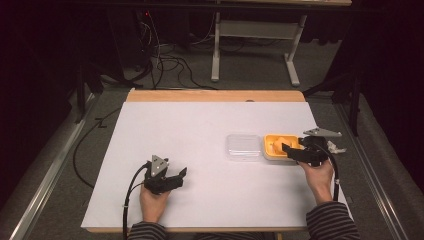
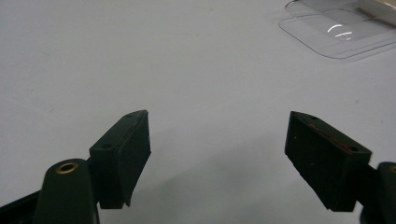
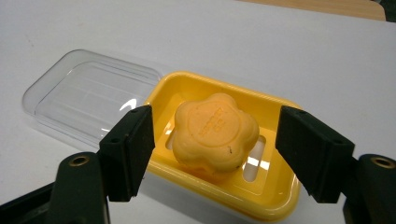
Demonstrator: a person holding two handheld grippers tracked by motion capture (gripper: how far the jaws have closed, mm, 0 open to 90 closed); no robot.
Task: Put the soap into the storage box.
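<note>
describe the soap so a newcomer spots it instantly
On the white table, look right of centre for the yellow soap dish beside its clear lid. The soap lies in that dish: an orange, flower-shaped bar, between the right hand-held gripper jaws.

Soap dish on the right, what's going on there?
A person holds a gripper in each hand at a white table. The right gripper sits at the yellow soap dish, jaws either side of the flower-shaped orange soap lying in it, pads not touching. The clear lid lies off, beside the dish. The left gripper rests open over bare table, holding nothing.
</note>
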